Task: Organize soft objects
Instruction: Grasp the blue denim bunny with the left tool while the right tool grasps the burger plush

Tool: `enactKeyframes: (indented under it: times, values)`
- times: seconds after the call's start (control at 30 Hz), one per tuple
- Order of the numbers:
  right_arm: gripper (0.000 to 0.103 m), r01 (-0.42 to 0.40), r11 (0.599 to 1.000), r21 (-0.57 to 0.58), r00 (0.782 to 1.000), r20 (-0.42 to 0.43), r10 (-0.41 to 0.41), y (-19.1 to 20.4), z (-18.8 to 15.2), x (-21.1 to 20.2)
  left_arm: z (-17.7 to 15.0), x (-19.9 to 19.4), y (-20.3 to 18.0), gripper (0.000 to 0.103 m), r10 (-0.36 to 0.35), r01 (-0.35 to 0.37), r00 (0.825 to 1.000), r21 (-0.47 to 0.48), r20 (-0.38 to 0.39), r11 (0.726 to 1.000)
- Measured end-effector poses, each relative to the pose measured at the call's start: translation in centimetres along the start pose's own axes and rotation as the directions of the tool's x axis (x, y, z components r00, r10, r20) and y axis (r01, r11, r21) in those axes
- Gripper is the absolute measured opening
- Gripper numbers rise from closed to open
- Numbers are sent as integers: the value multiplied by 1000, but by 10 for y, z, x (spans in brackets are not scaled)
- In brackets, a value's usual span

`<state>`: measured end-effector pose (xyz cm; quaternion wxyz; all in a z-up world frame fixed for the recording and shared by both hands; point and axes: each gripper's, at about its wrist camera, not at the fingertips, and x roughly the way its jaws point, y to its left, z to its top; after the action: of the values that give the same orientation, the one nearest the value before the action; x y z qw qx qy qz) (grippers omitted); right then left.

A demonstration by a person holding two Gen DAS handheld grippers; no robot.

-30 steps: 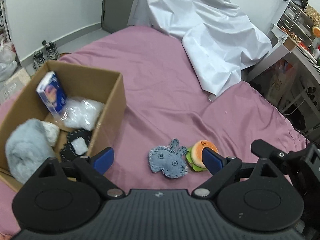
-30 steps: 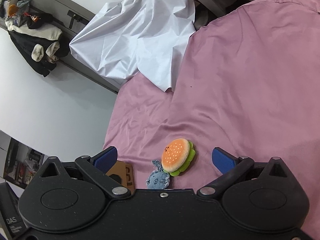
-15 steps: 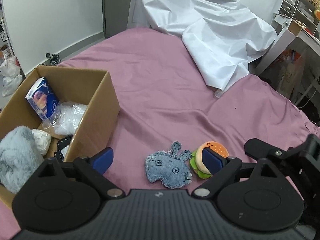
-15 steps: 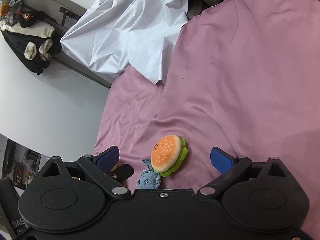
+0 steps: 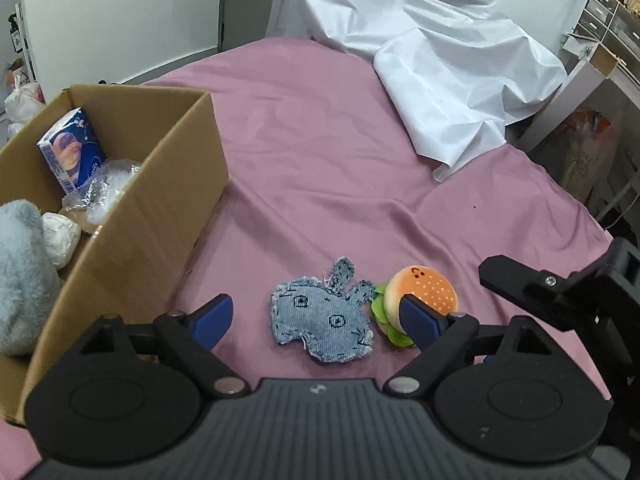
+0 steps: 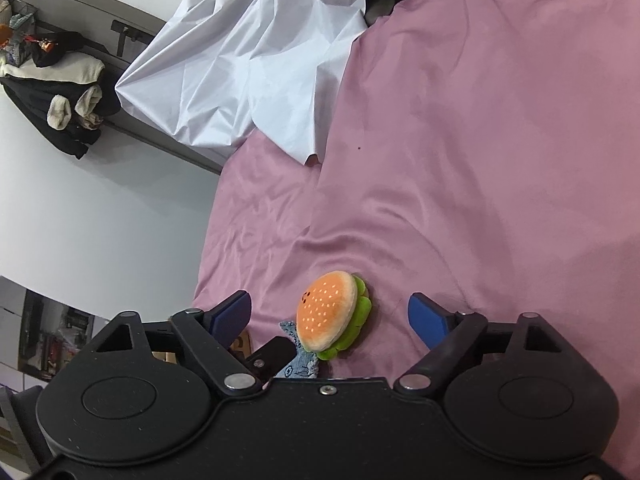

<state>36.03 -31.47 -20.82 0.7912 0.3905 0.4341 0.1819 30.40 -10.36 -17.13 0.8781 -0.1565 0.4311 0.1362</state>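
A flat denim plush animal (image 5: 324, 326) lies on the pink bedsheet (image 5: 320, 168), with a small plush burger (image 5: 420, 296) touching its right side. My left gripper (image 5: 316, 322) is open and empty, its blue fingertips either side of the denim plush. My right gripper (image 6: 330, 316) is open and empty, its fingertips either side of the burger (image 6: 328, 322); a corner of the denim plush (image 6: 298, 366) shows below it. A cardboard box (image 5: 156, 216) at left holds a grey fluffy plush (image 5: 20, 276), a blue tissue pack (image 5: 70, 152) and clear wrapped items.
A crumpled white sheet (image 5: 432, 64) lies at the bed's far end, also in the right wrist view (image 6: 248, 68). The right gripper's black body (image 5: 560, 292) is at the right of the left wrist view. Drawers and a desk (image 5: 600, 28) stand beyond the bed.
Both grippers have come closer to the two plush toys, which look larger and sit between the fingertips. The box has slid leftward in the left wrist view. Both grippers stay open.
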Motion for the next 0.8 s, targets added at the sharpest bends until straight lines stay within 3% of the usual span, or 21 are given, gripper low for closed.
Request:
enactKeyframes:
  times: [0.23, 0.5, 0.6, 0.7, 0.77, 0.8]
  values:
    - [77, -9, 1000, 7, 1000, -6, 9, -9, -1, 14, -7, 10, 1, 68, 19, -19, 1000, -22, 11, 1000]
    - [76, -54, 998, -27, 999, -6, 54, -7, -4, 24, -14, 17, 5, 64, 31, -29, 999, -70, 25, 997]
    - [67, -51, 997, -51, 999, -3, 51, -6, -4, 31, -15, 19, 4, 57, 24, -22, 999, -74, 27, 997]
    - [54, -42, 997, -68, 999, -8, 42, -6, -5, 37, -15, 17, 3, 44, 10, -7, 999, -71, 38, 997]
    - [39, -30, 996, -78, 999, -14, 29, -7, -6, 37, -16, 17, 3, 36, 12, -9, 999, -72, 41, 997]
    - [36, -24, 997, -79, 1000, -21, 22, -7, -6, 37, -16, 17, 3, 35, 12, -9, 999, -71, 44, 997]
